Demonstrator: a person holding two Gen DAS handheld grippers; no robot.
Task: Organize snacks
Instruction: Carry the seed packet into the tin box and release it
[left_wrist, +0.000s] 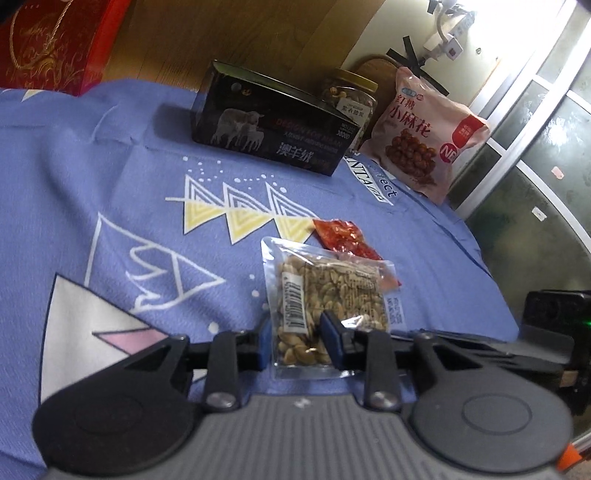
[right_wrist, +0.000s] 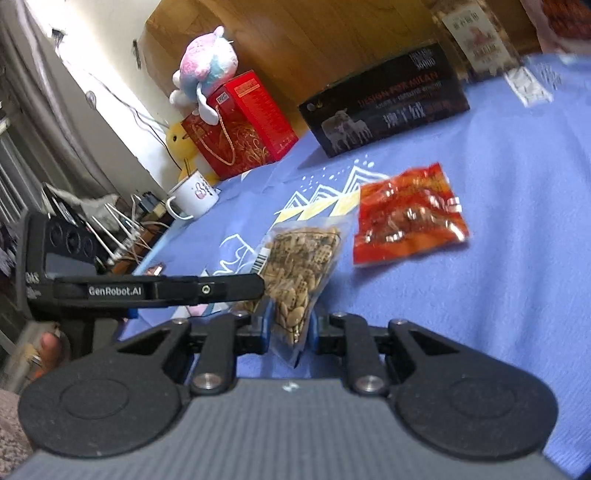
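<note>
A clear packet of peanuts (left_wrist: 325, 295) lies on the blue cloth, and both grippers close on it. My left gripper (left_wrist: 297, 341) is shut on its near end. My right gripper (right_wrist: 290, 326) is shut on another edge of the same packet (right_wrist: 299, 266), which stands tilted up between its fingers. A red snack packet (left_wrist: 345, 238) lies just beyond the peanuts, and in the right wrist view (right_wrist: 408, 214) it lies to their right. The left gripper's body (right_wrist: 147, 290) shows at the left of the right wrist view.
A black box with sheep (left_wrist: 273, 122) stands at the back, with a lidded jar (left_wrist: 351, 96) and a pink snack bag (left_wrist: 424, 136) to its right. A red gift box (right_wrist: 240, 125), plush toys (right_wrist: 203, 70) and a white mug (right_wrist: 192, 195) stand at the table's far left.
</note>
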